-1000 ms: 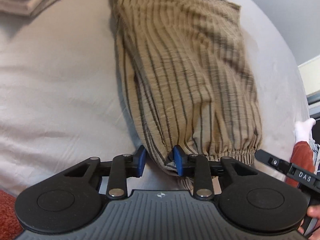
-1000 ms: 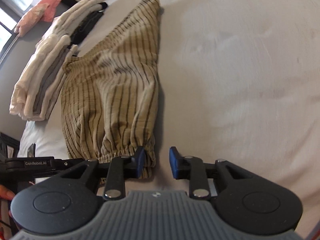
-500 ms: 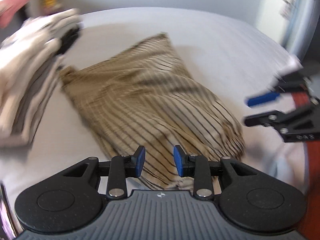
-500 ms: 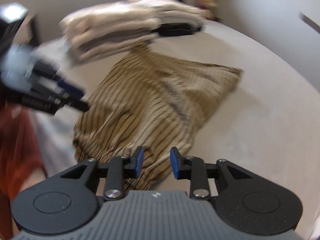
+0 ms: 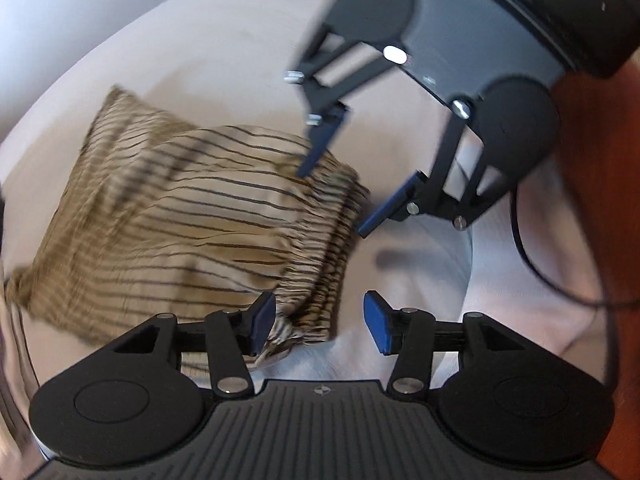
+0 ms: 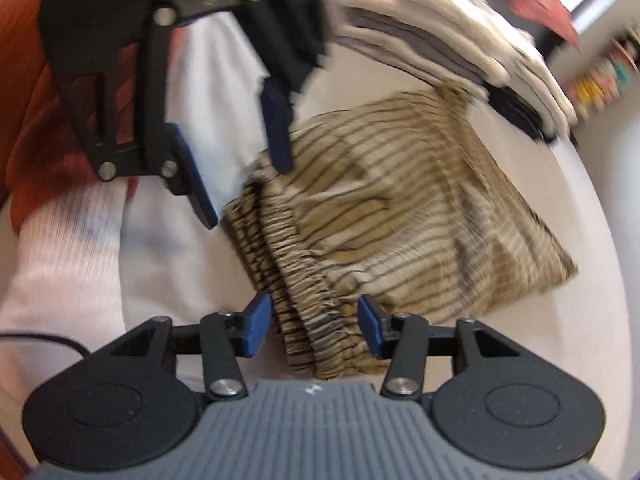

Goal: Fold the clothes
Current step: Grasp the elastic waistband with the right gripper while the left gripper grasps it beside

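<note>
The tan, dark-striped fabric garment (image 5: 192, 232) lies folded on the pale bed sheet (image 5: 224, 64). The left gripper (image 5: 318, 322) and right gripper (image 6: 314, 328) straddle its gathered waistband, jaws opening, clamping nothing. Withdrawing carelessly could snag the elastic and drag the fold apart.
</note>
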Demonstrator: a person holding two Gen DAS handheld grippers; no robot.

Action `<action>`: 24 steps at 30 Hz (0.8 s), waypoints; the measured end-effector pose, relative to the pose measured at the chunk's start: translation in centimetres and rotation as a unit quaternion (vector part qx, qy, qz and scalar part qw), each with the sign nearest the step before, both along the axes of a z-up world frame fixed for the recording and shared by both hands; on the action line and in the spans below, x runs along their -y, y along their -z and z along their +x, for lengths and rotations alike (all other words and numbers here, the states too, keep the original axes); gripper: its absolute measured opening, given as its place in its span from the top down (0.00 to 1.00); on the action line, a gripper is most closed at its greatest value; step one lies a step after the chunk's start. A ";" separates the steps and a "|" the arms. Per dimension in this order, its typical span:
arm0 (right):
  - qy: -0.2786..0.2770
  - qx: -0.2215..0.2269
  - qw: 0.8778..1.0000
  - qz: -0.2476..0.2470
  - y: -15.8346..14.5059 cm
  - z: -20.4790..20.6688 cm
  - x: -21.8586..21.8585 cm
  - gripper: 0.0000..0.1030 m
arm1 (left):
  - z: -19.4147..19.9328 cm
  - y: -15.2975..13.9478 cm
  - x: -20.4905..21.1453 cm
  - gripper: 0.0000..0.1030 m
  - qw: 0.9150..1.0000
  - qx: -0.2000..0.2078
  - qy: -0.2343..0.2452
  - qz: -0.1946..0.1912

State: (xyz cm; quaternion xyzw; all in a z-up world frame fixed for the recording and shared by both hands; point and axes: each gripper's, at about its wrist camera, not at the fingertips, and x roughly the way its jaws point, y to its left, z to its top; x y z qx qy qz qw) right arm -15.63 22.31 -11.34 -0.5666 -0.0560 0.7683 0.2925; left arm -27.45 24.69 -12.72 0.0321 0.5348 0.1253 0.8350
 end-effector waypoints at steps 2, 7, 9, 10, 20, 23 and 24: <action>-0.029 0.027 0.999 0.000 0.8 -0.3 0.4 0.42 | 0.6 0.9 0.3 0.43 1.000 -0.021 0.012 0.010; -0.063 0.077 0.995 -0.007 2.7 -0.7 0.5 0.41 | 1.9 2.9 -0.3 0.42 0.998 -0.062 0.009 0.024; -0.072 0.092 0.993 -0.001 3.5 -0.9 0.5 0.40 | 2.2 3.7 -0.7 0.42 0.996 -0.078 0.001 0.036; -0.074 0.096 0.993 0.003 3.8 -0.9 0.5 0.39 | 2.2 4.0 -0.8 0.41 0.996 -0.082 -0.001 0.038; -0.105 0.132 0.983 0.072 5.7 -1.8 1.5 0.44 | 2.4 4.9 -1.0 0.37 0.995 -0.081 -0.008 0.056; -0.116 0.161 0.973 0.119 6.5 -1.8 2.5 0.66 | 2.2 4.6 -0.6 0.37 0.995 -0.077 -0.008 0.063; -0.113 0.162 0.972 0.127 6.6 -1.7 2.5 0.68 | 2.2 4.5 -0.5 0.37 0.995 -0.076 -0.007 0.066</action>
